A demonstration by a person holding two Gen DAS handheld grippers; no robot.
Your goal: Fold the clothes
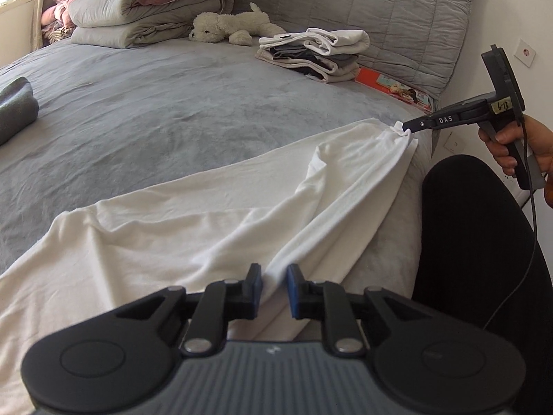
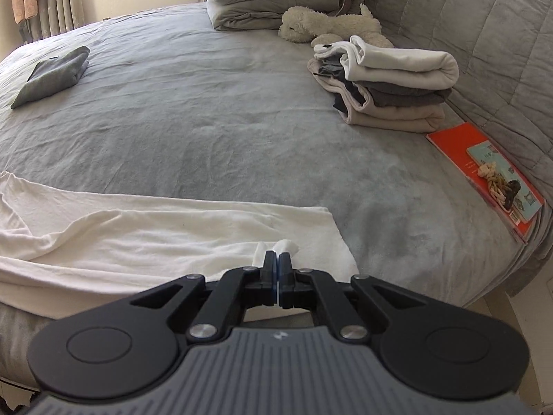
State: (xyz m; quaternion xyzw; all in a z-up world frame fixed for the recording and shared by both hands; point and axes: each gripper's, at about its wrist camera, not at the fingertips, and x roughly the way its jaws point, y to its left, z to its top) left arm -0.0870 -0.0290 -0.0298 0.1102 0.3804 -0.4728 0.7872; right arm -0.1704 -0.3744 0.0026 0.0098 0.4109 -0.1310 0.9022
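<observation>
A white garment lies spread along the near edge of the grey bed, well apart from the stack of folded clothes near the quilted headboard. The right gripper is clamped tight on a bunched corner of the garment, pulling that end into a gathered point just off the bed's edge. The left gripper stands narrowly parted with a ridge of the same white cloth running between its blue pads; whether they press the cloth I cannot tell. A plush toy lies beside the stack, and an orange book rests just below the headboard.
</observation>
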